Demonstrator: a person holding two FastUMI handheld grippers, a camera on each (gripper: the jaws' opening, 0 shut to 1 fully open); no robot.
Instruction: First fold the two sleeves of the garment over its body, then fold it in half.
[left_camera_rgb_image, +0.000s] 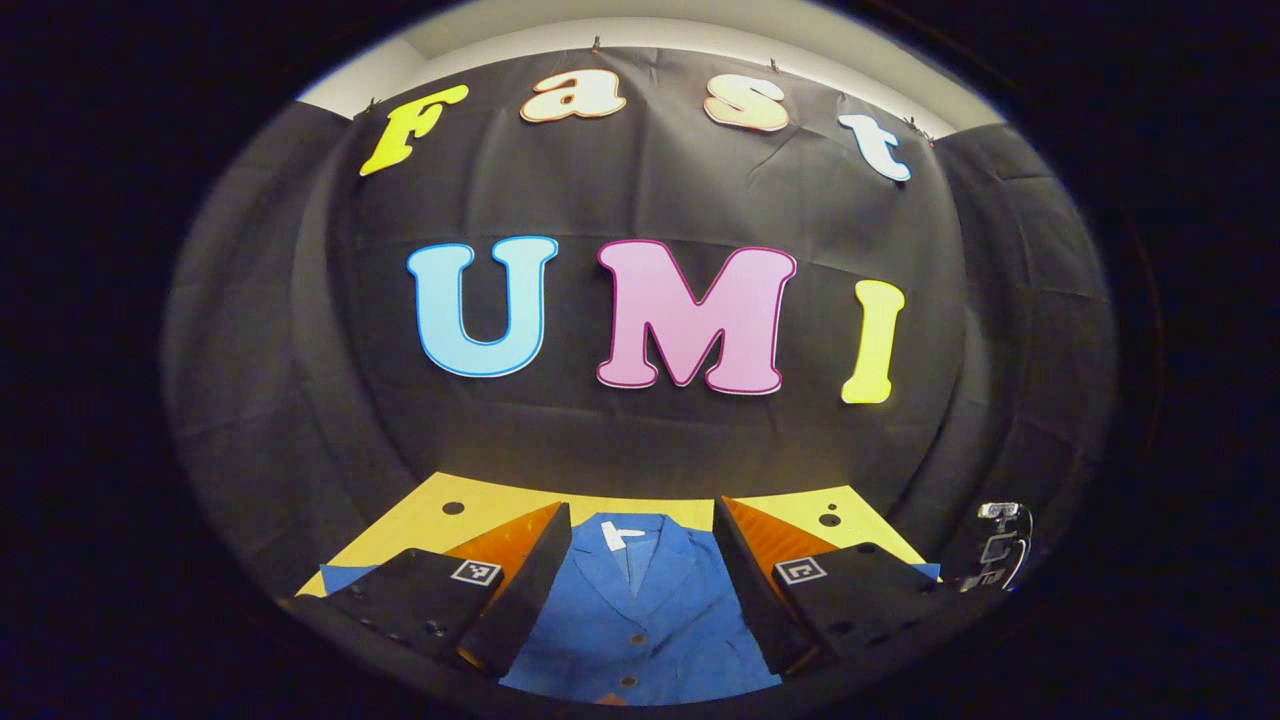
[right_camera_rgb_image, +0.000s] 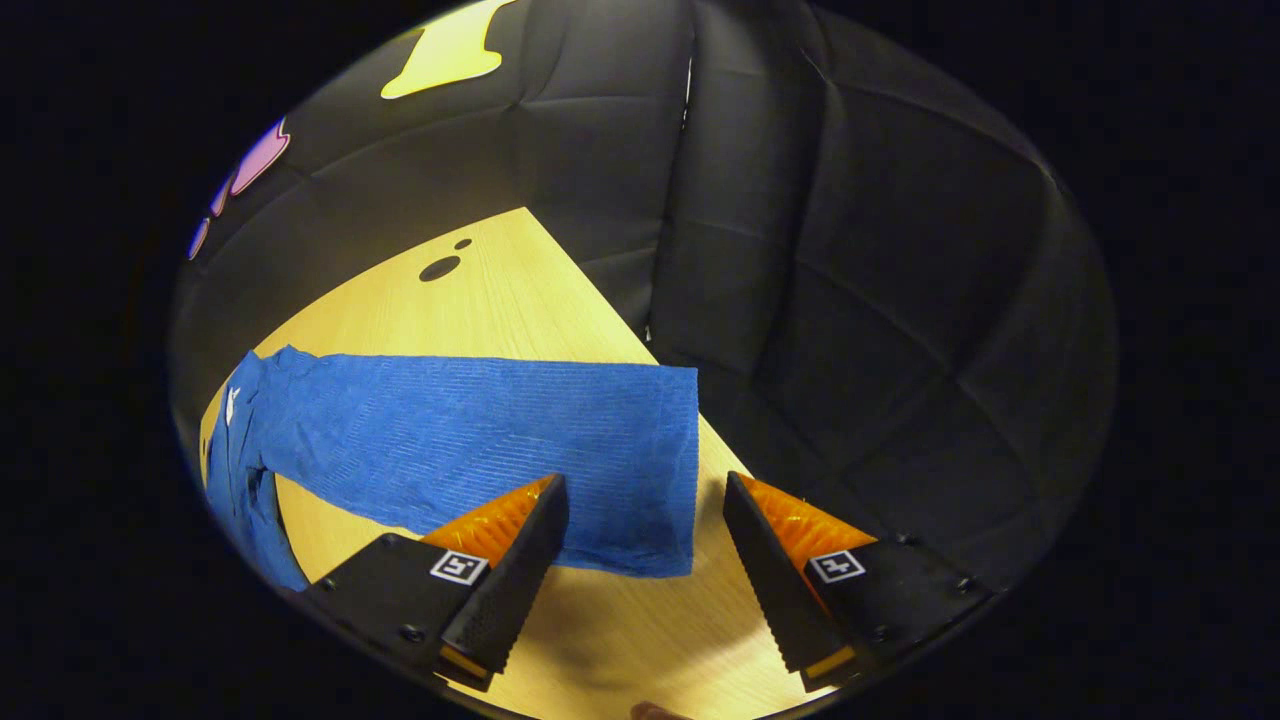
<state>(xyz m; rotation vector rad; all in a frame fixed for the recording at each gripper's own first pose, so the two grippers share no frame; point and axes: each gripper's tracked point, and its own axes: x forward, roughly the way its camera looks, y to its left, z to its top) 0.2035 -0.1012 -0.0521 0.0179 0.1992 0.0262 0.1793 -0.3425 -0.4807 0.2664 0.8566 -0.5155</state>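
One blue garment (left_camera_rgb_image: 640, 620) lies flat on the yellow desk (left_camera_rgb_image: 480, 505), collar toward the booth wall. The left gripper (left_camera_rgb_image: 640, 585) hovers over its buttoned front, jaws released. In the right gripper view, one sleeve (right_camera_rgb_image: 470, 440) stretches straight out across the desk, and the right gripper (right_camera_rgb_image: 645, 560) stands released, straddling the cuff end.

- One blue button-front garment (left_camera_rgb_image: 640, 610), ahead of the left gripper (left_camera_rgb_image: 640, 590).
- One spread sleeve (right_camera_rgb_image: 480, 440), before the right gripper (right_camera_rgb_image: 645, 560).
- Two dark holes (right_camera_rgb_image: 440, 267) in one wooden table (right_camera_rgb_image: 500, 300).
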